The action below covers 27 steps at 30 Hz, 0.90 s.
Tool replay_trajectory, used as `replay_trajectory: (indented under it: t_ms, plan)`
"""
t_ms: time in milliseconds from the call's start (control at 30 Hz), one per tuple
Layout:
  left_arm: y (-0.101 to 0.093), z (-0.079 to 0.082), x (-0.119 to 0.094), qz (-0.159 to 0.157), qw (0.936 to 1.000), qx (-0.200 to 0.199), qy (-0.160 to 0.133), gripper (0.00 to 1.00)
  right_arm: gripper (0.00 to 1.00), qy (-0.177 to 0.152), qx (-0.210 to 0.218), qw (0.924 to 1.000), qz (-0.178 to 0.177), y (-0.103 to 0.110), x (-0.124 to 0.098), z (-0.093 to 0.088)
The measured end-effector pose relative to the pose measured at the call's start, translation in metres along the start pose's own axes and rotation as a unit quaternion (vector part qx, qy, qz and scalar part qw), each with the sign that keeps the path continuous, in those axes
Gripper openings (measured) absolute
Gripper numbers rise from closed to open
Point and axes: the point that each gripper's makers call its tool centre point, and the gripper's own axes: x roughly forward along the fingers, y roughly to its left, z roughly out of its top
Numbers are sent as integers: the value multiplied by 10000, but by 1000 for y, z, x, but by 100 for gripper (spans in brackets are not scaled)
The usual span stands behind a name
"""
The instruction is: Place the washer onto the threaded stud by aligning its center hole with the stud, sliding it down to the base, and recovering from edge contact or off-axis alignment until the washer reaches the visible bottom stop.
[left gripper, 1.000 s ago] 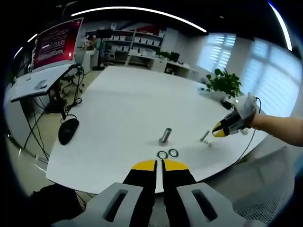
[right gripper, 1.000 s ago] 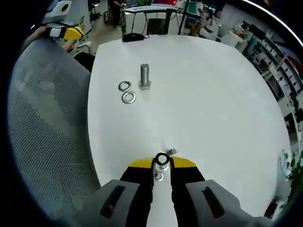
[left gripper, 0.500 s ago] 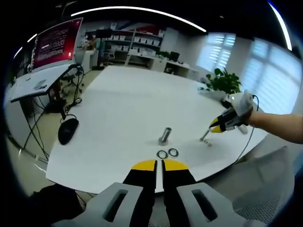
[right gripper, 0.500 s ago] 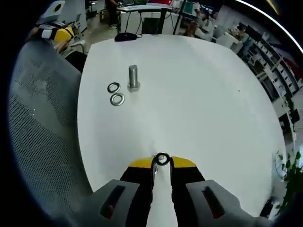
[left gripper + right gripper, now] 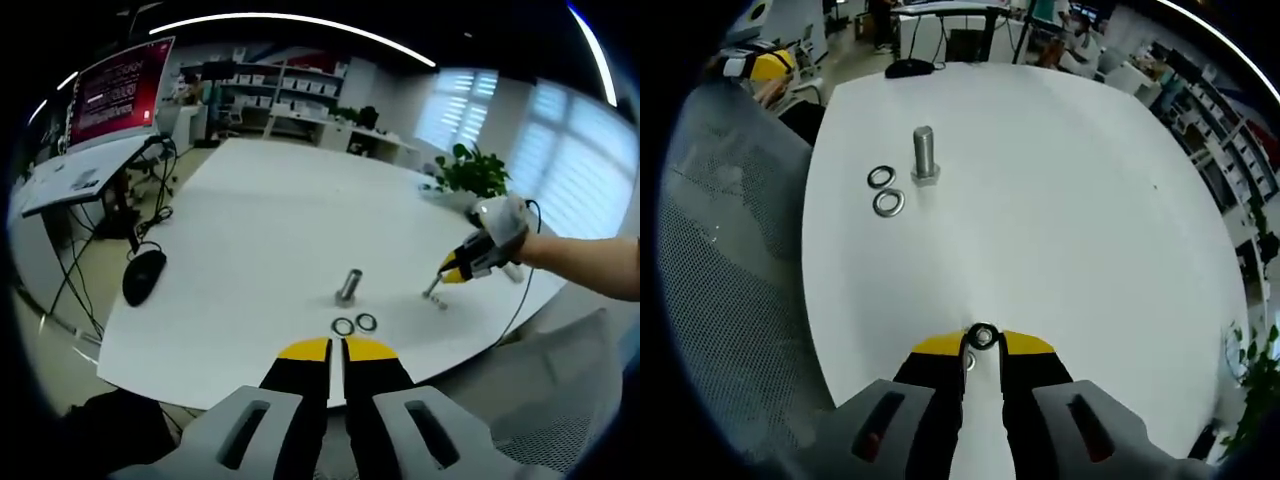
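A steel threaded stud [image 5: 349,286] stands upright on the white table [image 5: 260,220], with two loose washers [image 5: 355,324] lying just in front of it. My left gripper [image 5: 335,346] is shut and empty at the table's near edge. Off to the right, a hand holds my right gripper [image 5: 452,272] low over the table beside a small lying bolt [image 5: 432,290]. In the right gripper view, my right gripper [image 5: 983,340] is shut on a washer [image 5: 983,336] held upright at its tips. The stud [image 5: 924,155] and the two washers [image 5: 884,190] lie far ahead to the left.
A black mouse [image 5: 144,275] lies near the table's left edge. A grey mesh chair [image 5: 720,250] stands against the table's side. A small metal part [image 5: 969,362] lies under the right jaws. A potted plant [image 5: 474,172], desks and shelves are beyond the table.
My right gripper, holding the washer, has shifted a little toward the stud side and come down close to the small bolt. The left gripper has stayed still.
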Motion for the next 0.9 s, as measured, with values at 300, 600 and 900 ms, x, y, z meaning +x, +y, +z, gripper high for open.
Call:
replay_trajectory:
  t_ms: [300, 600, 900]
  plan:
    - [1, 0, 0, 21, 10000, -18, -1, 1, 14, 209, -25, 9997, 127, 3, 15, -6]
    - [2, 0, 0, 48, 10000, -26, 12, 1, 15, 416, -50, 9988, 268, 5, 35, -16]
    - [3, -1, 1, 56, 10000, 27, 43, 1, 18, 549, -98, 9980, 299, 7, 43, -22]
